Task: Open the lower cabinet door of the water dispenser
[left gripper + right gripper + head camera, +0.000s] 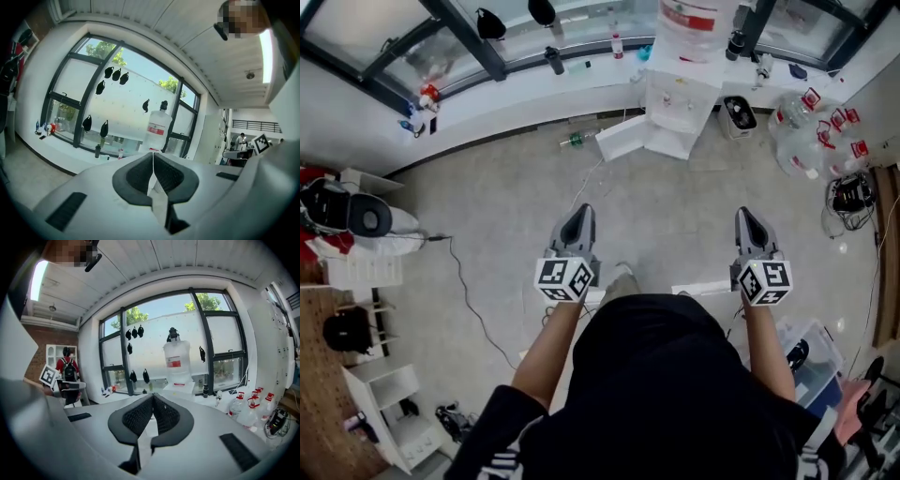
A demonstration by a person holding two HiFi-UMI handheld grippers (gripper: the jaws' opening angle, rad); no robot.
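Grey floor [506, 206] is filling most of the head view, with a curved window wall running along the top edge. The water dispenser [680, 98] is standing against it at upper centre, carrying a big bottle [694, 19], and spare bottles [806, 136] are sitting to its right. Its lower cabinet door [622, 138] seems to be the white panel jutting out at the dispenser's lower left, perhaps already swung out, though I cannot be sure. The left gripper [581, 208] and right gripper [742, 214] are hanging side by side at mid-frame, well apart from the dispenser. In the left gripper view the fingers [137, 177] are pressing together on nothing, with the bottle showing beyond them. In the right gripper view the fingers [138, 417] are likewise clenched and empty, pointing at the dispenser. I judge no contact step is under way; if the door needs opening further, the next move is calling for walking closer, lowering one gripper and spreading its fingers at the door's free edge.
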